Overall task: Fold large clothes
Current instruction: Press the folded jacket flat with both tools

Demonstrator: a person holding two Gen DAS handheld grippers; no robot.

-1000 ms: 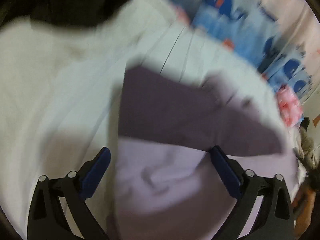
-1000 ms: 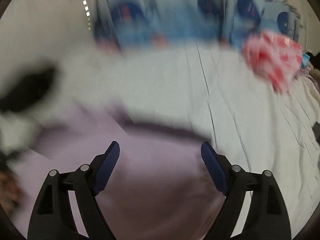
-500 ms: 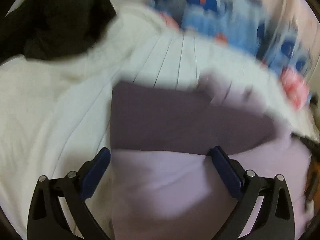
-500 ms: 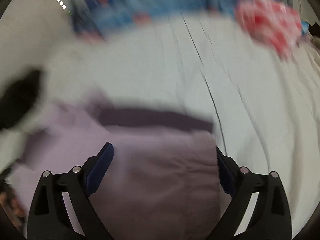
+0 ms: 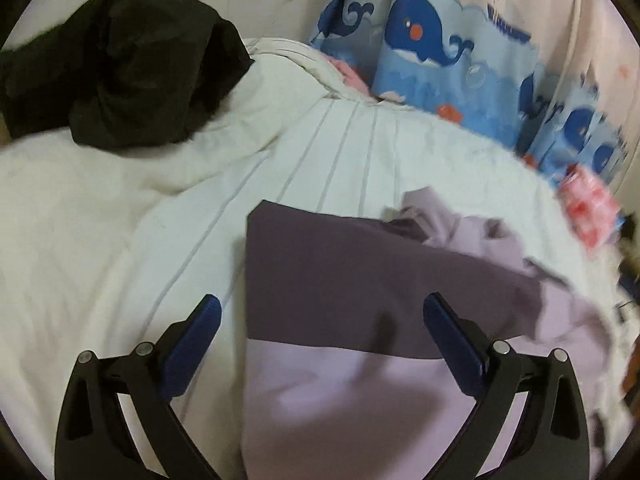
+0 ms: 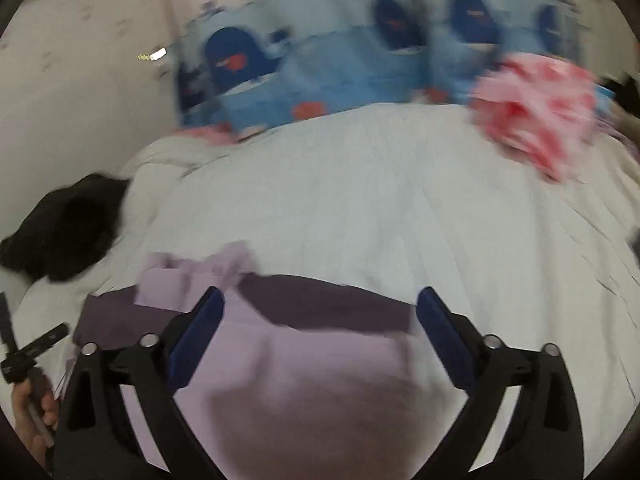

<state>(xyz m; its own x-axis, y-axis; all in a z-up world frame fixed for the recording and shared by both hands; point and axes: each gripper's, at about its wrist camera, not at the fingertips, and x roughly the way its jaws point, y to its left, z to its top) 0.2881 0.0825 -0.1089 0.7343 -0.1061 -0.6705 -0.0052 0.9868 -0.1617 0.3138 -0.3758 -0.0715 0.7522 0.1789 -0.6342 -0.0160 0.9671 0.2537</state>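
A lilac garment (image 5: 360, 408) with a dark purple band (image 5: 360, 280) lies on the white striped bed sheet (image 5: 320, 152). A crumpled lilac part (image 5: 452, 220) sticks up at its far right. My left gripper (image 5: 320, 316) is open and empty, hovering over the garment's left edge. In the right wrist view the same garment (image 6: 300, 380) lies under my right gripper (image 6: 318, 312), which is open and empty above the dark band (image 6: 320, 300). The left tool and hand (image 6: 28, 364) show at the lower left there.
A black garment (image 5: 120, 68) lies on the white duvet (image 5: 60, 220) at the far left. A pink and red bundle (image 6: 536, 112) lies at the far right of the bed. A blue whale-print curtain (image 5: 432, 48) hangs behind the bed.
Both grippers have drawn back and steadied over the garment. More of the bed and the black garment show in the left wrist view. Both stay open and empty.
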